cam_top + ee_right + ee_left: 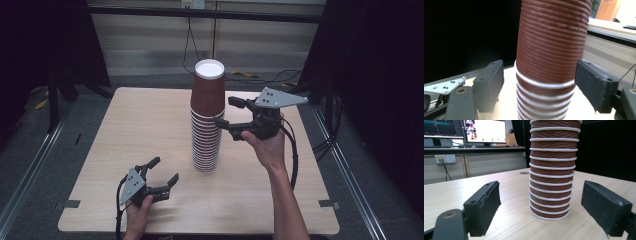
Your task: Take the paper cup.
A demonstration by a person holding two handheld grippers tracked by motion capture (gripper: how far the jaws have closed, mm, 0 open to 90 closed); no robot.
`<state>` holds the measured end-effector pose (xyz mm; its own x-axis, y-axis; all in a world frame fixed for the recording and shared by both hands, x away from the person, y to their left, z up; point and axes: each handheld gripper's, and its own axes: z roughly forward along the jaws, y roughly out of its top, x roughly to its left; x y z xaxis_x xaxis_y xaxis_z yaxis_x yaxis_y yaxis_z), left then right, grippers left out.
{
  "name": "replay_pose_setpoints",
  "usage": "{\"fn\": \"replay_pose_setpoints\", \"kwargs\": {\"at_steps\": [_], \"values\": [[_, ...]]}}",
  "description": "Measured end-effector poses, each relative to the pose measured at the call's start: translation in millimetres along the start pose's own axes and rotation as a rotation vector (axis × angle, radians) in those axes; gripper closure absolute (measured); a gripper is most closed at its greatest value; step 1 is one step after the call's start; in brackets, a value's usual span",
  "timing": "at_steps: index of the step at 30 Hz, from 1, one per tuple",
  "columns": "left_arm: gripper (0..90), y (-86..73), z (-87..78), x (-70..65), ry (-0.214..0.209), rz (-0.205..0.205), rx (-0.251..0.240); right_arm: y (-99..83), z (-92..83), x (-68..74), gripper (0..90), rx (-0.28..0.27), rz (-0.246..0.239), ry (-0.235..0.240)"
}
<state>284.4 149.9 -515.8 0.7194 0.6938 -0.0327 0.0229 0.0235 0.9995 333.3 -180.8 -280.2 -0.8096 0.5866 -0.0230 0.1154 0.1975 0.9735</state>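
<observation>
Step in hand, as judged: taking the top cup (207,90) off the stack of cups (206,145). The right gripper (227,112) is at the height of the top cup's lower edge, jaws spread either side of it and not pressing; in the right gripper view clear gaps show between both pads and the ribbed wall, so nothing is grasped yet. To do this well, the pads should close on the wall of the top cup just above its rim line, not across the rim below, or two cups may come away together. Squeeze lightly, since paper walls dent, then lift straight up along the stack axis to avoid tipping it. The left gripper (165,172) sits low at the near left, jaws released and empty, well apart from the stack; it could steady the lower cups if they cling. Stack stands upright near the middle of the wooden table (125,150), slightly right of centre. Cups inverted: brown ribbed sleeves, white rolled rims forming evenly spaced rings, white base uppermost.
</observation>
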Motion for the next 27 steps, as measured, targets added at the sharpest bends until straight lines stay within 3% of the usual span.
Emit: {"fn": "replay_pose_setpoints", "kwargs": {"at_steps": [6,14,27], "values": [[15.5,0.0,0.0,0.0,0.0,0.0,-0.001,12.5,4.9,-3.7,21.2,-0.004,0.003,0.02],[15.5,0.0,-0.1,0.1,-0.004,0.0,0.0,38.5,11.1,-10.0,17.3,0.031,-0.011,0.027],[15.5,0.0,-0.1,0.2,-0.008,0.0,0.0,58.6,26.2,-20.3,15.4,0.083,-0.014,0.038]]}}
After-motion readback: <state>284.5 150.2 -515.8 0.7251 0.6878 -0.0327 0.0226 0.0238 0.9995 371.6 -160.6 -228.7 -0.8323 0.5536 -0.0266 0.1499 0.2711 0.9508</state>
